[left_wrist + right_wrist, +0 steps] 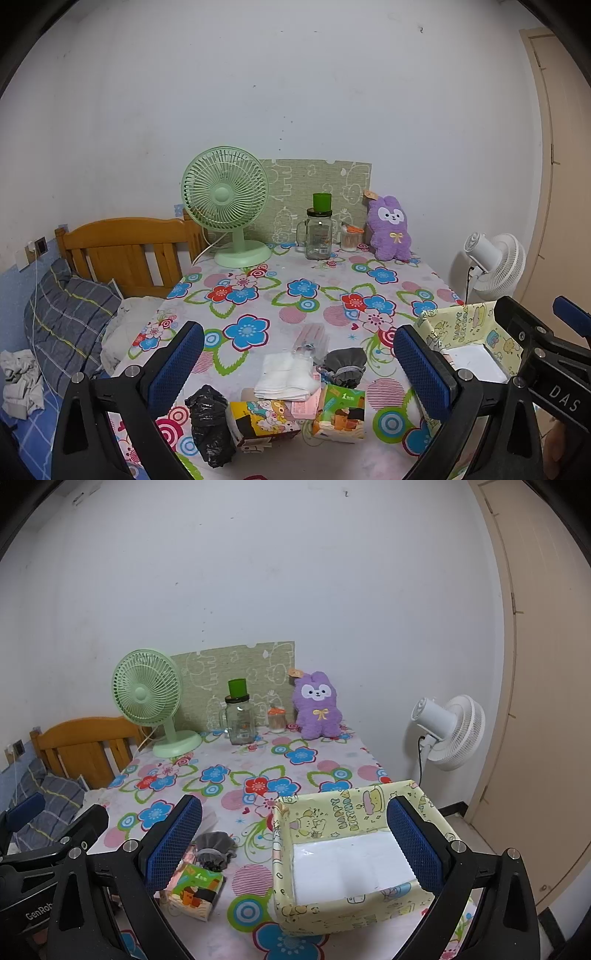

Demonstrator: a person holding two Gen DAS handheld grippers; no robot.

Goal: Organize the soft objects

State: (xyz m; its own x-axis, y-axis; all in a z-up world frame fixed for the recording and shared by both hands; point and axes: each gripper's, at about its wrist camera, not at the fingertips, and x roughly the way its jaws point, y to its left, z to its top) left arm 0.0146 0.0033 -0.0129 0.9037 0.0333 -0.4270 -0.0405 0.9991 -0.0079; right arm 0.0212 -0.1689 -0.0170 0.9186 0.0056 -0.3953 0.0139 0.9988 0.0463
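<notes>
Nothing is seen stowed yet; the task is judged to be at its start. Left tool (299,363) is held spread above the near tabletop (258,295), nothing pinched; right tool (295,843) is likewise spread, empty, over the box (284,853). The box, at the near right, shows only a white bottom; no soft item is seen inside. Nearest the left tool a cluster lies loose: black bag (209,424), two tissue packs (340,411), white cloth (290,374), grey pouch (345,363); a clear packet (312,338) is just behind. All are judged still to be moved. Far back, by the wall, the purple plush (391,229) stands beside a jar (318,236) and green fan (225,203); it may also belong in the box.
</notes>
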